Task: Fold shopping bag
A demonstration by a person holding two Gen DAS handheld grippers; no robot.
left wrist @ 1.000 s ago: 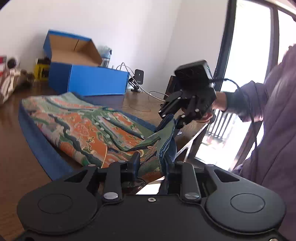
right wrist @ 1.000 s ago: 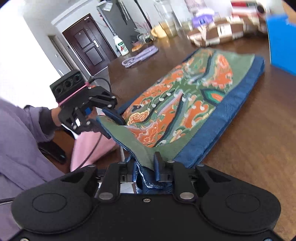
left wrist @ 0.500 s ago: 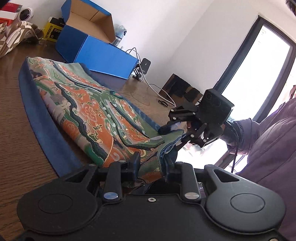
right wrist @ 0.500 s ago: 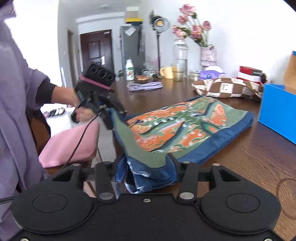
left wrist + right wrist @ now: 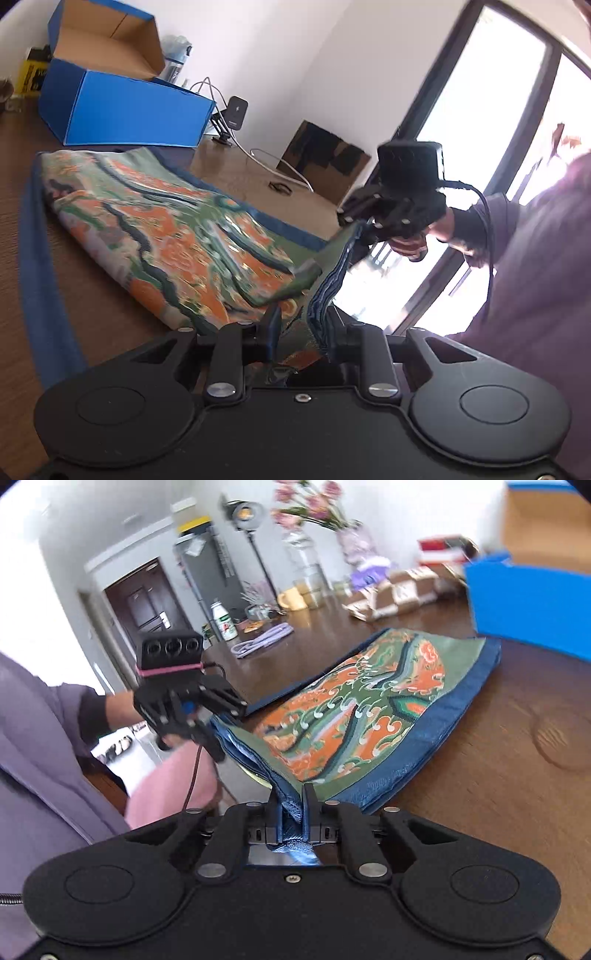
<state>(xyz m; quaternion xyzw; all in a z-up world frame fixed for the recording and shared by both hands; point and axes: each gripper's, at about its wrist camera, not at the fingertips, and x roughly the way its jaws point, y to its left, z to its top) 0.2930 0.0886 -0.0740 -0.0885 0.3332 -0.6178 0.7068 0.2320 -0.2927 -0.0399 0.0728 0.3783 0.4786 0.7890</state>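
Left gripper [image 5: 301, 332], seen from its own wrist camera, pinches one near corner of the shopping bag [image 5: 177, 236], bunched cloth filling the gap between its fingers. From there the patterned bag stretches away across the wooden table [image 5: 103, 310], its far end near the blue box [image 5: 125, 107]. Off to the right, the right gripper [image 5: 354, 227] holds the other near corner, raised off the table.

Through the right wrist camera, the right gripper [image 5: 290, 808] has just been closing and now clamps the bag's blue hem tightly. At left, the left gripper [image 5: 218, 734] grips the opposite corner, and the edge between them hangs just off the table edge.
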